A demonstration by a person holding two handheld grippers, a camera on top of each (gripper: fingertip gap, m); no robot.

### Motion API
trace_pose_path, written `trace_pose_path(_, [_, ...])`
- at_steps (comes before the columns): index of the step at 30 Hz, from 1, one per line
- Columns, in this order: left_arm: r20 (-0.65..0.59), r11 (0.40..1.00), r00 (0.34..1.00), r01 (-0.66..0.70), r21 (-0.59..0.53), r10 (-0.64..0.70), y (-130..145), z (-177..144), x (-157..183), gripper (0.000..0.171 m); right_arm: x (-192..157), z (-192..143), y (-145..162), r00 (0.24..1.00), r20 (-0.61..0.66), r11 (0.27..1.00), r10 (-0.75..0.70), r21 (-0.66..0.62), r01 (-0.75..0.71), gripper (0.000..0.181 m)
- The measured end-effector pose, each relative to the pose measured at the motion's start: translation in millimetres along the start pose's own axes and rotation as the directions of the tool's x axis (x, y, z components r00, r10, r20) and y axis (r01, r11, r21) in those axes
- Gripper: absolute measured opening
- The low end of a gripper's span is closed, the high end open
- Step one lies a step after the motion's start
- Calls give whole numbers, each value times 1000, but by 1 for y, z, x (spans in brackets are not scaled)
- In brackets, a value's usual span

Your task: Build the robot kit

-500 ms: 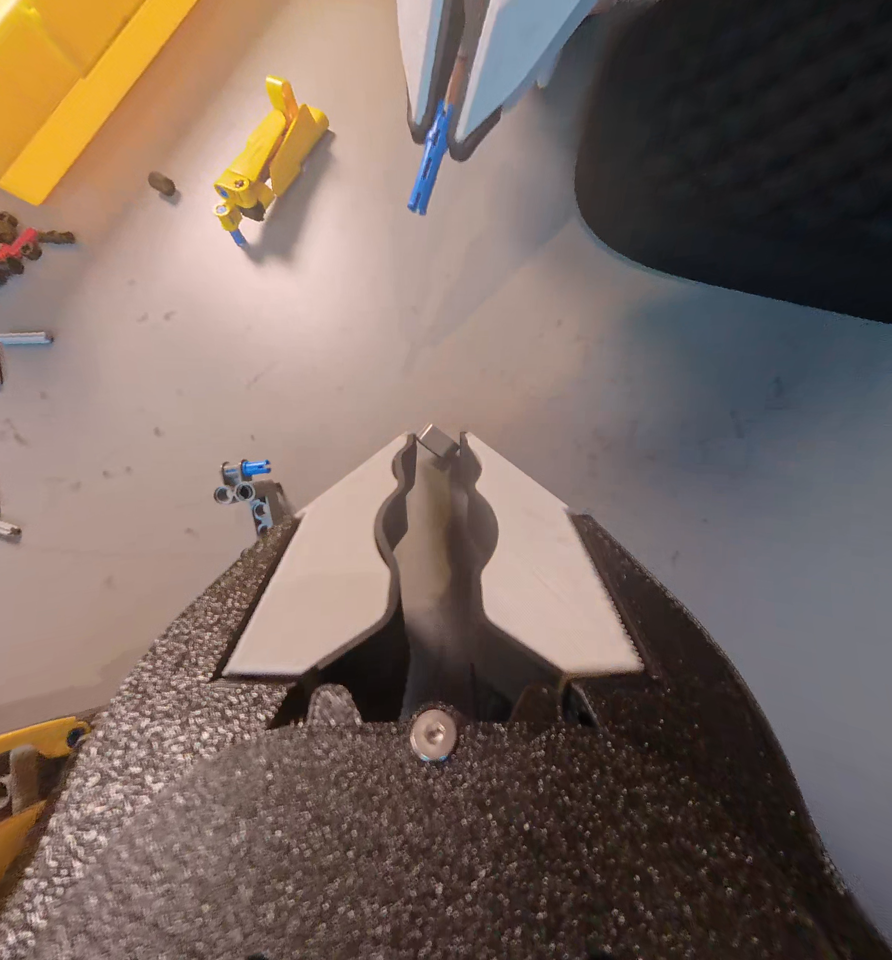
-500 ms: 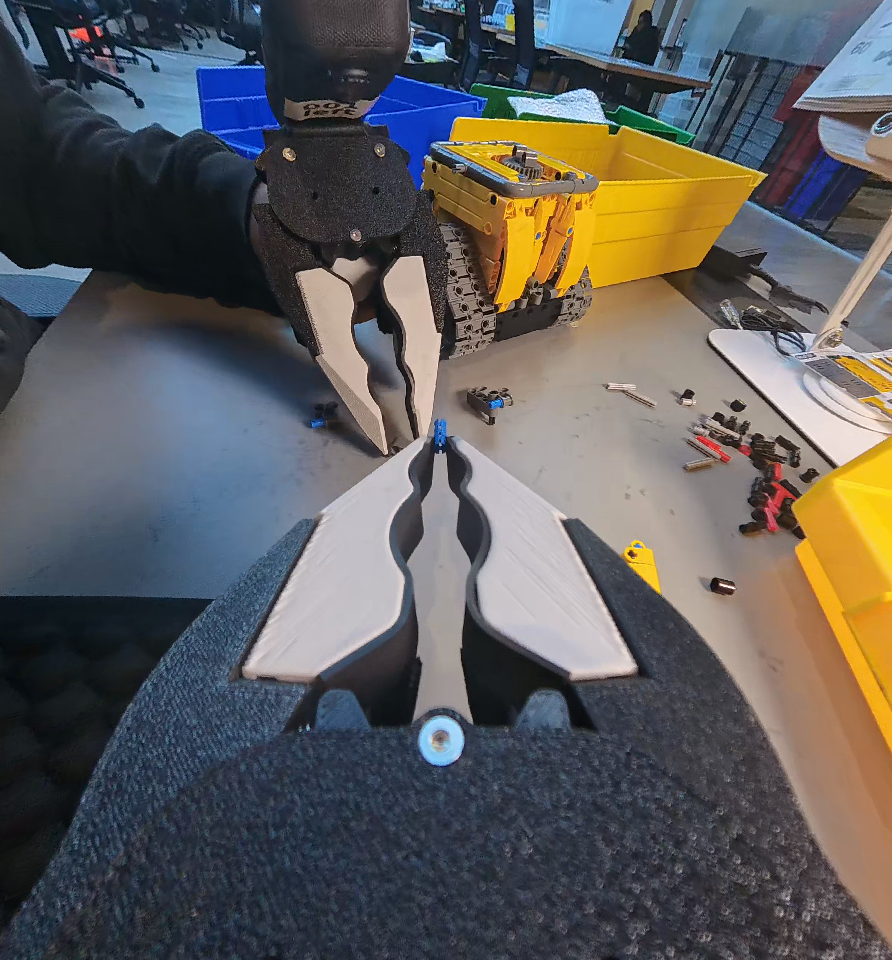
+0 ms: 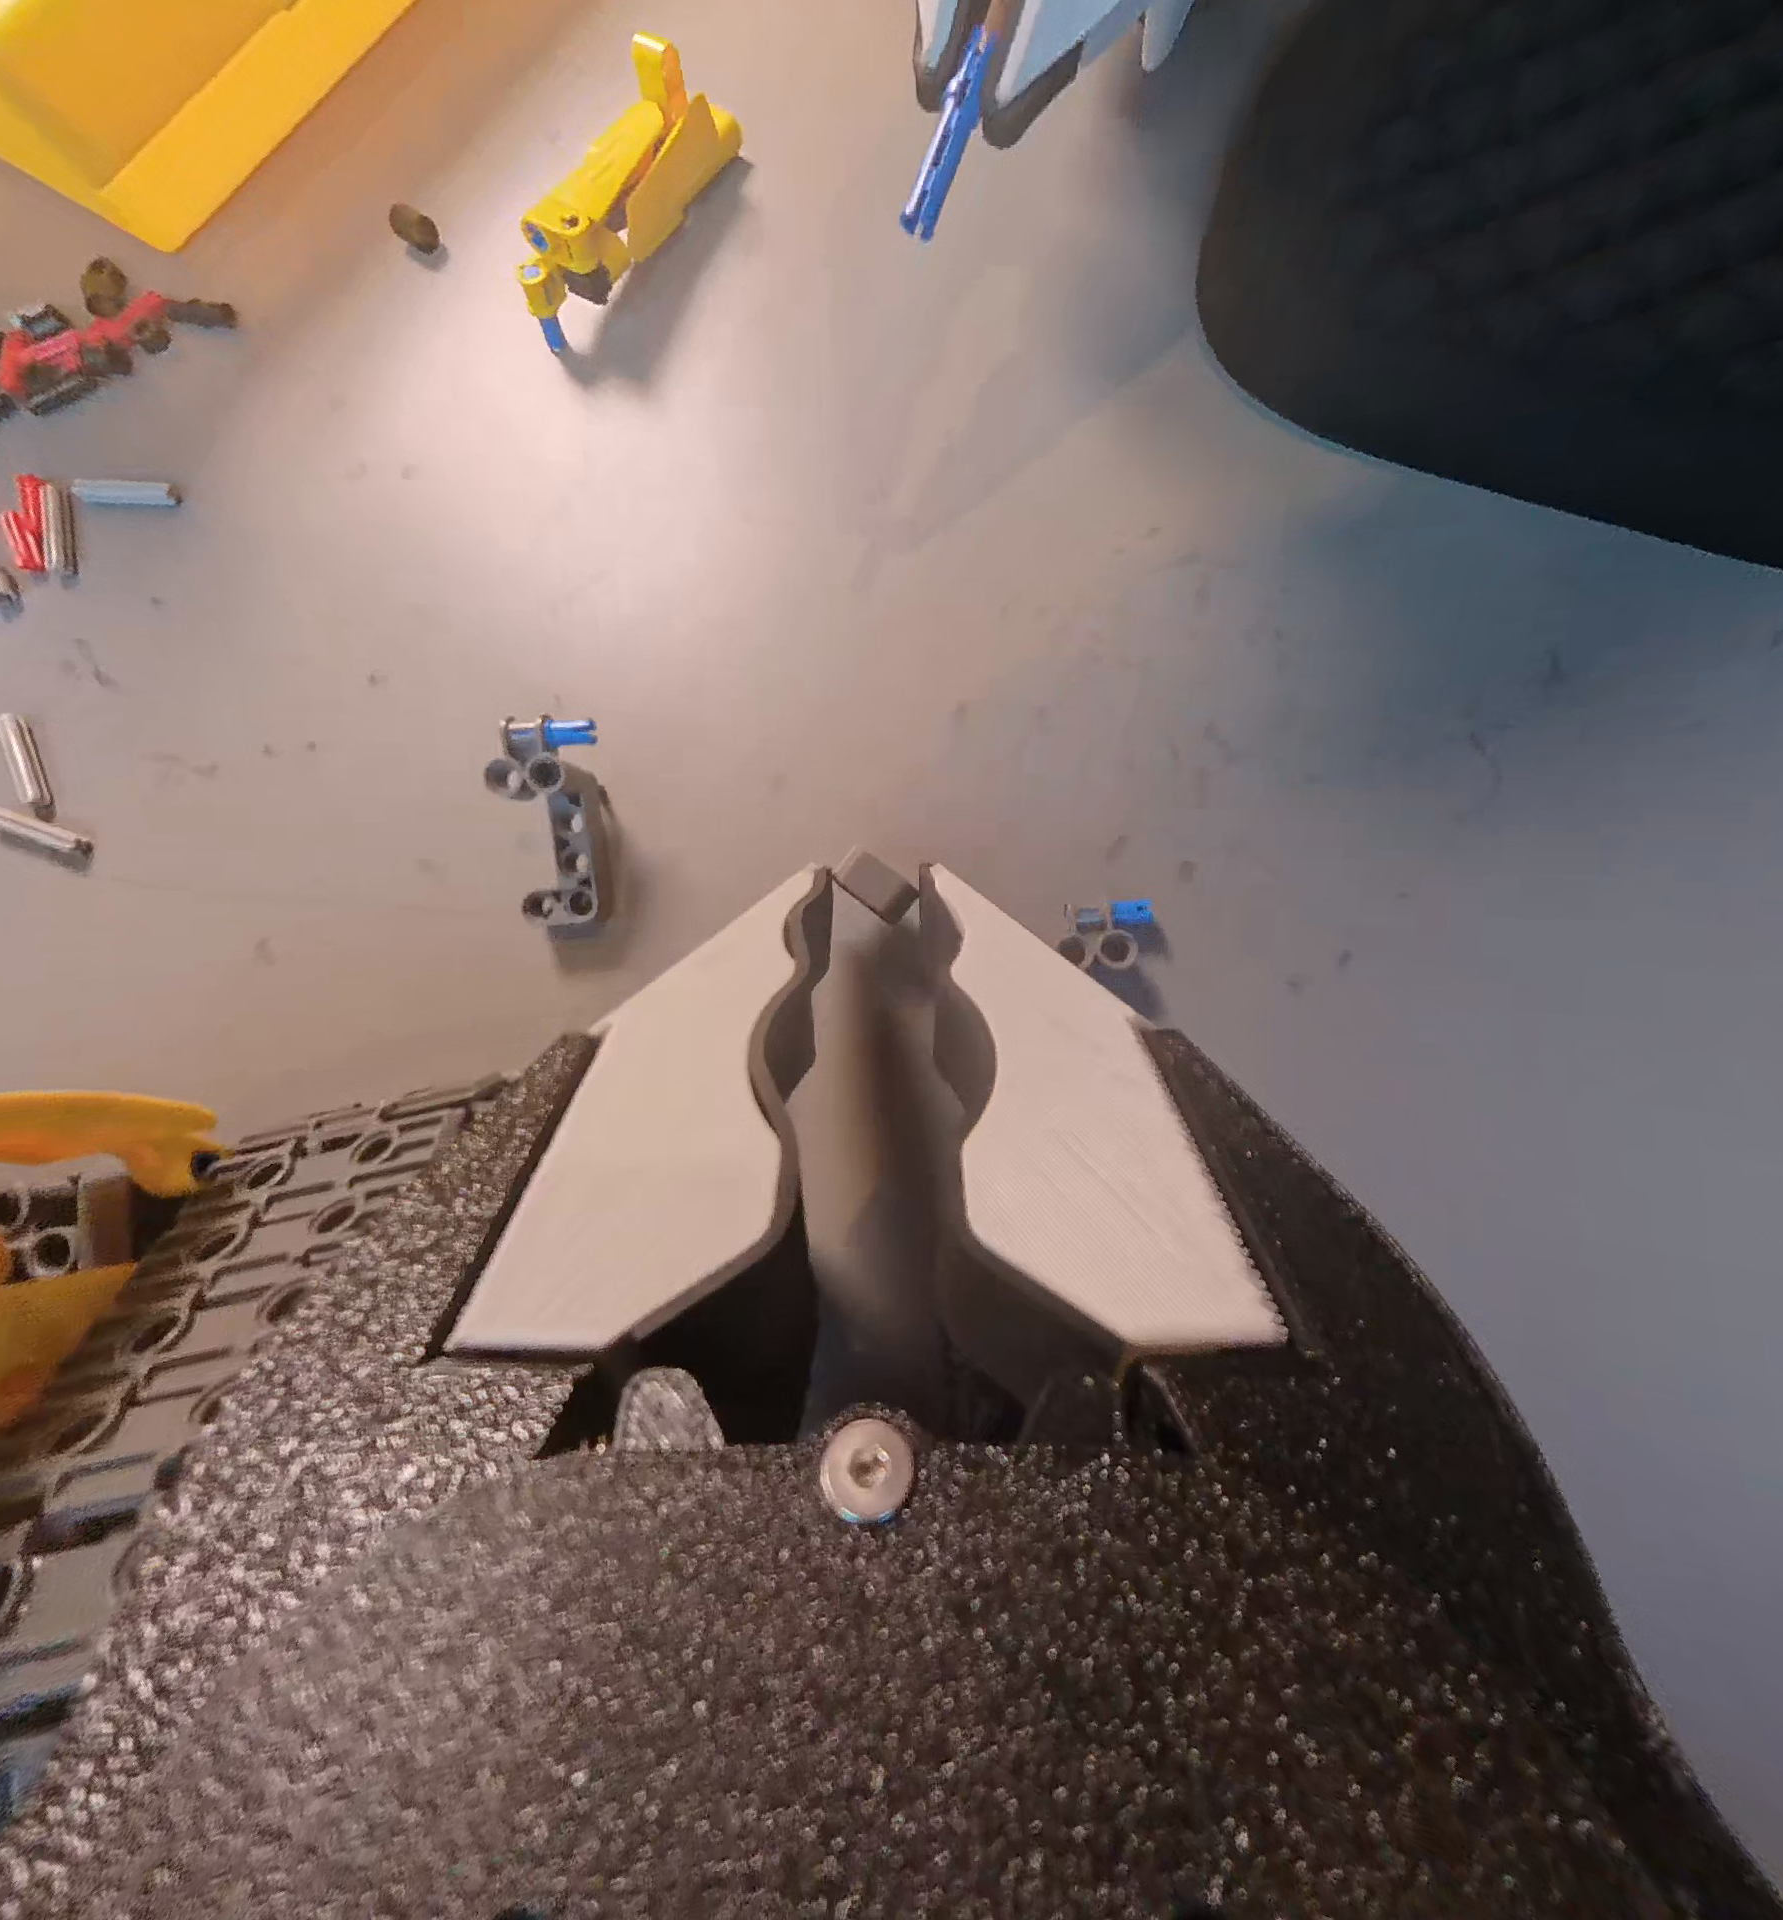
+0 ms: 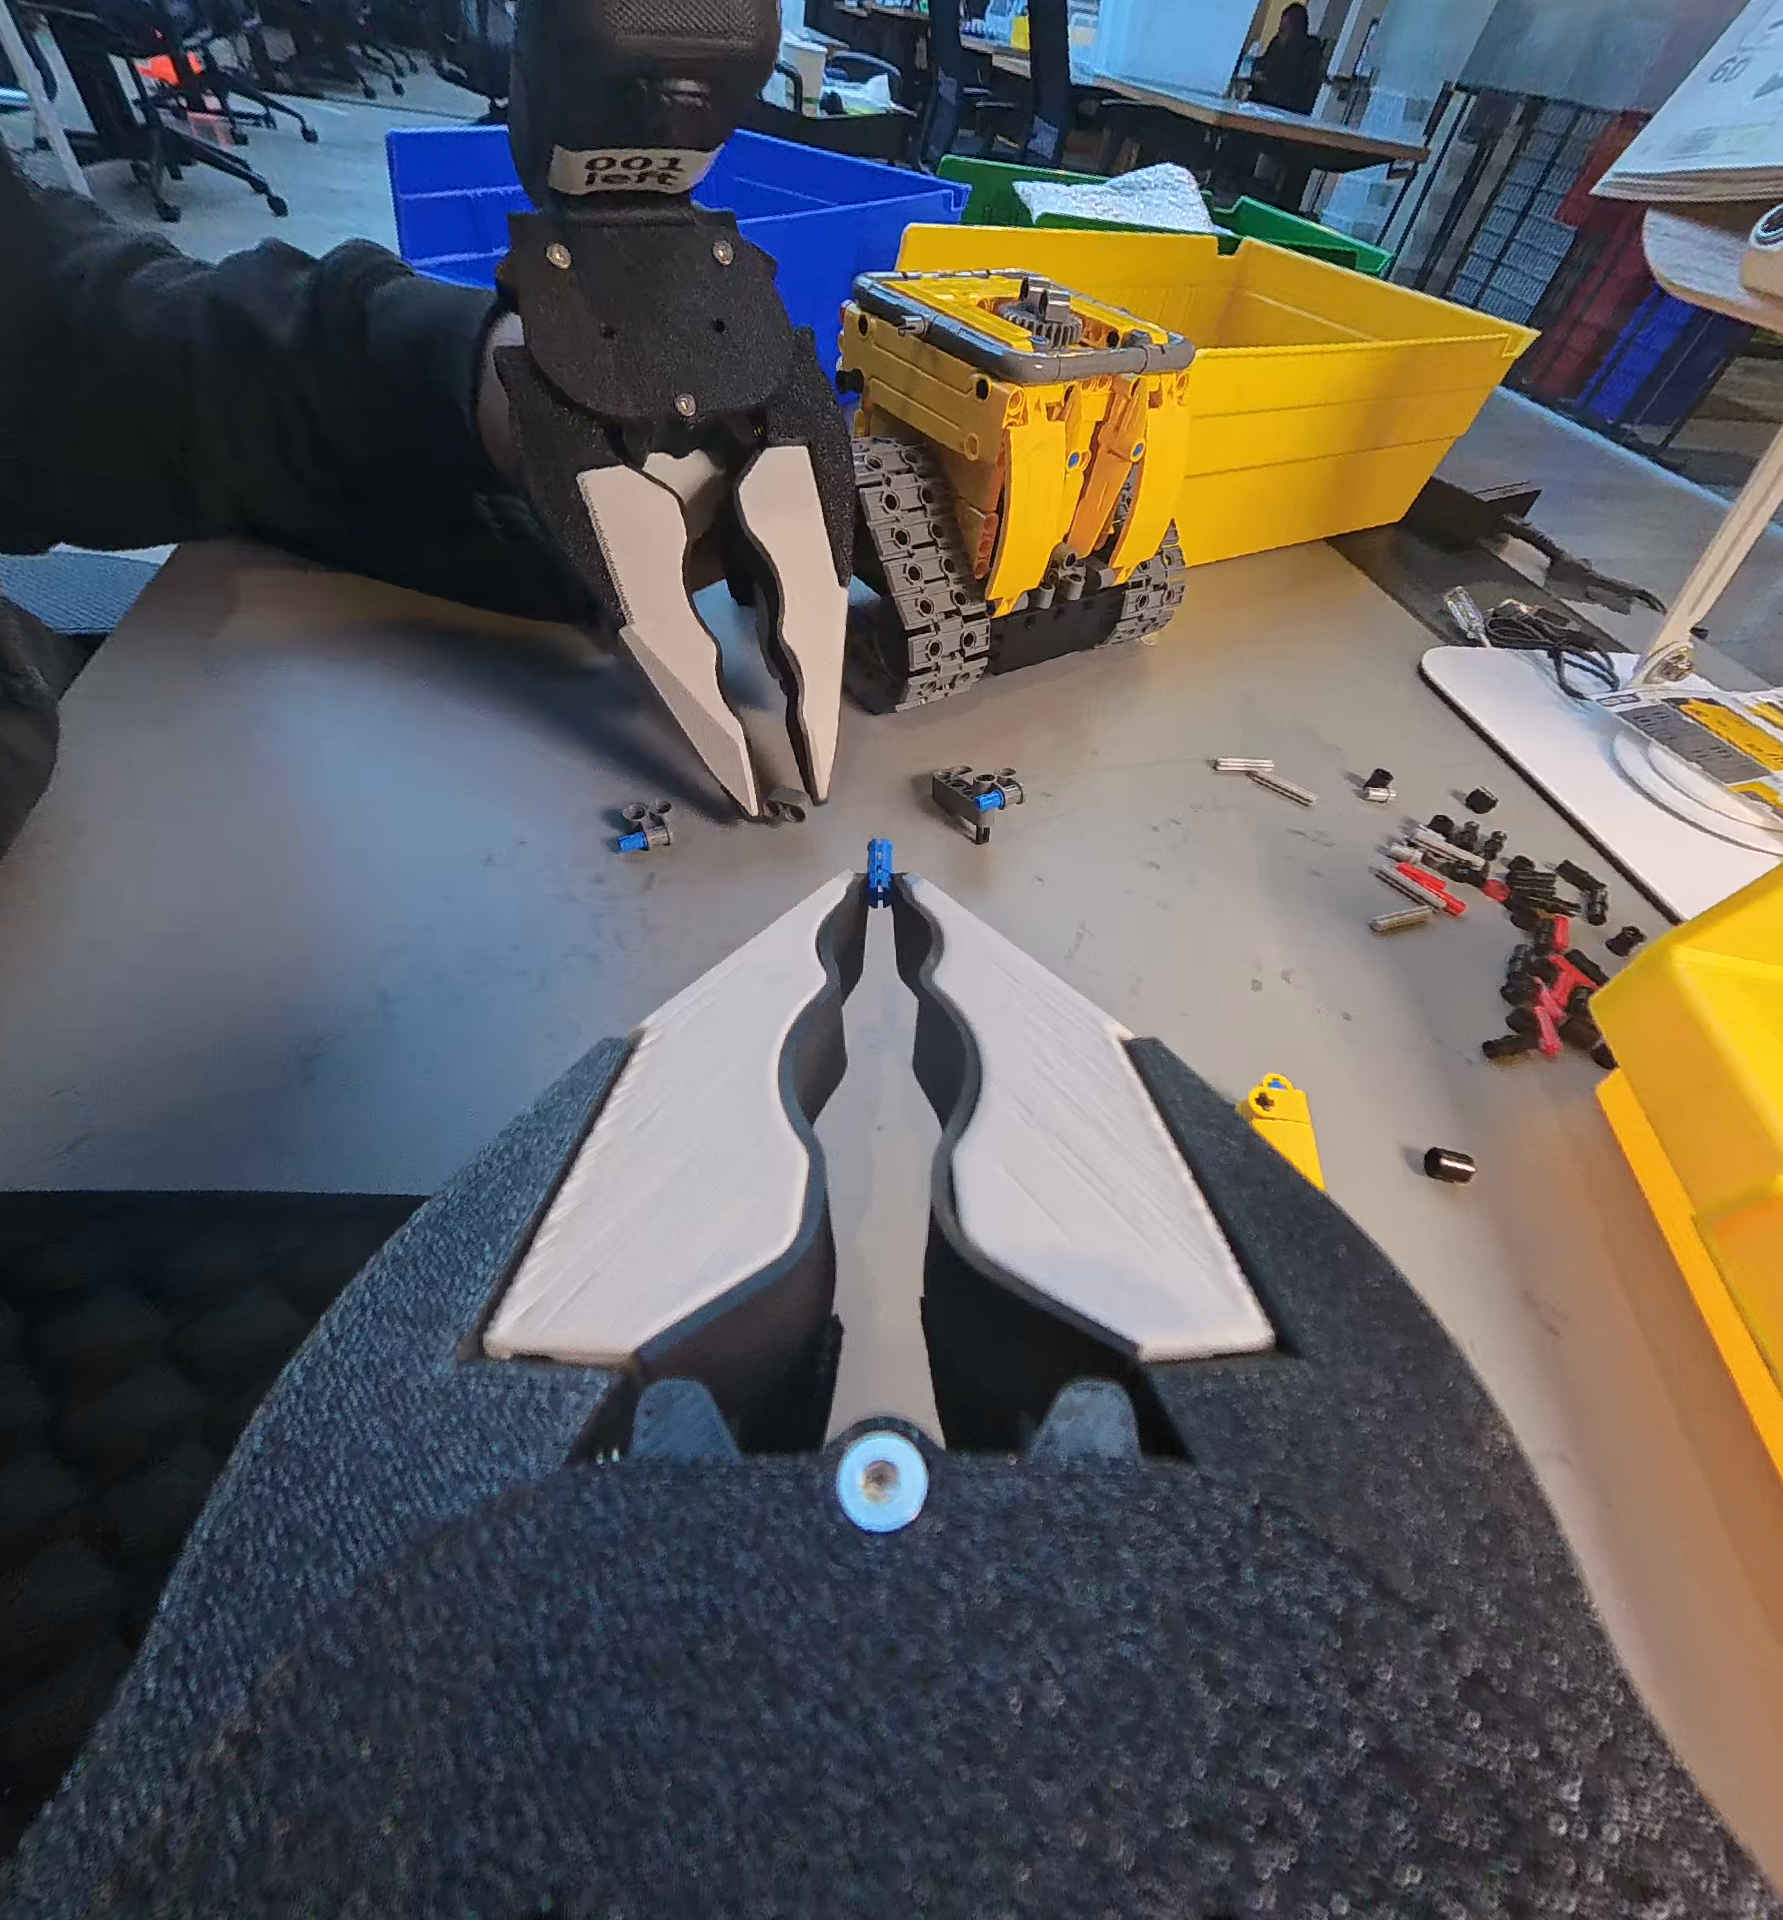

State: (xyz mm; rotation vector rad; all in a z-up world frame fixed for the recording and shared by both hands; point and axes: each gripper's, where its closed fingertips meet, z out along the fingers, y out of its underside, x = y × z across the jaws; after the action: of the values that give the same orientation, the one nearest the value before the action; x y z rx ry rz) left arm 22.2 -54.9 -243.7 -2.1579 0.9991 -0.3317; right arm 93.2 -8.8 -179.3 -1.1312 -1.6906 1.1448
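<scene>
Left gripper [image 3: 874,896] points down at the tabletop [image 3: 1282,831], fingers nearly closed, pinching a small grey connector [image 3: 874,883] at the tips. Only the right wrist view shows the tracked yellow model [image 4: 1022,478] just behind it and the yellow bin [image 4: 1334,416] beyond. Right gripper [image 4: 876,878] sits low and level, fingers clamped on a blue pin [image 4: 878,868]. Bare tabletop lies between the two; loose black and red pins [image 4: 1531,935] scatter to the right.
</scene>
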Motion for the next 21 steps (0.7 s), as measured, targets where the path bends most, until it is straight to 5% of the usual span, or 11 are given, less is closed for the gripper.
trace_pose_path(11, [21, 999, 999, -37, -28, 38, 4, 3, 0, 15, -7, 6, 8, 998, 11, 997, -56, -58, 57, 5])
trace_pose_path(21, [-56, 977, 998, 31, 213, -19, -37, -16, 9, 16, -9, 19, 63, 992, 33, 905, -124, -406, 127, 5])
